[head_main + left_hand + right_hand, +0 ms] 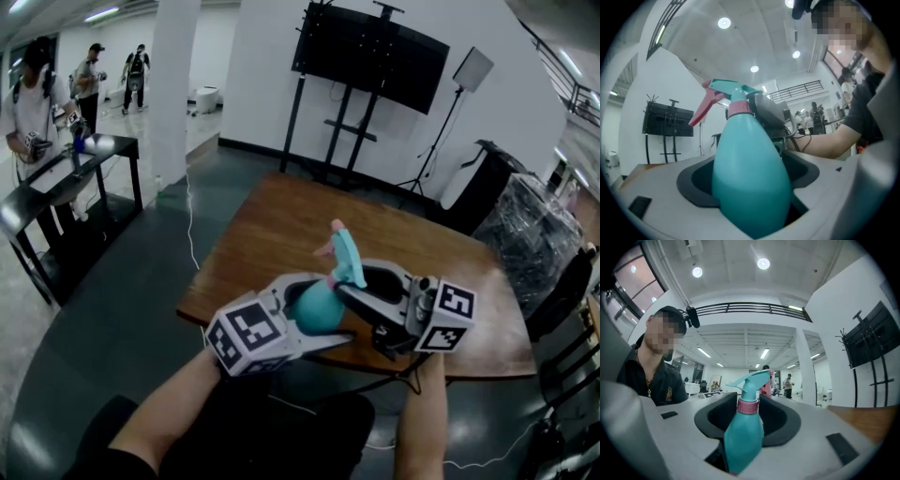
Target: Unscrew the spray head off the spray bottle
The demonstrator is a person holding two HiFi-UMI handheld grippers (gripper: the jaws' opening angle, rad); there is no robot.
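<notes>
1. The left gripper (750, 143) is clamped on the teal belly of the bottle (314, 305), which fills the gap between its jaws.
2. The right gripper (748, 397) comes in from the opposite side. Its pads are closed on the pink collar (748, 406) just under the spray head (347, 258).
3. Both grippers point level and meet over the near part of the brown table (281, 225). The bottle hangs in the air between them, clear of the wood, with its head tilted away from the person.
4. Behind the table, a dark TV (370, 56) stands on a stand against the white wall.
5. At far left is a black table (56, 183), with people (89, 80) beside and beyond it.
6. The left cube (246, 335) and right cube (448, 317) sit at the grippers' near ends, above the person's forearms.
7. The spray head is still on the bottle. In the left gripper view its pink trigger (704, 108) juts out to the left.
</notes>
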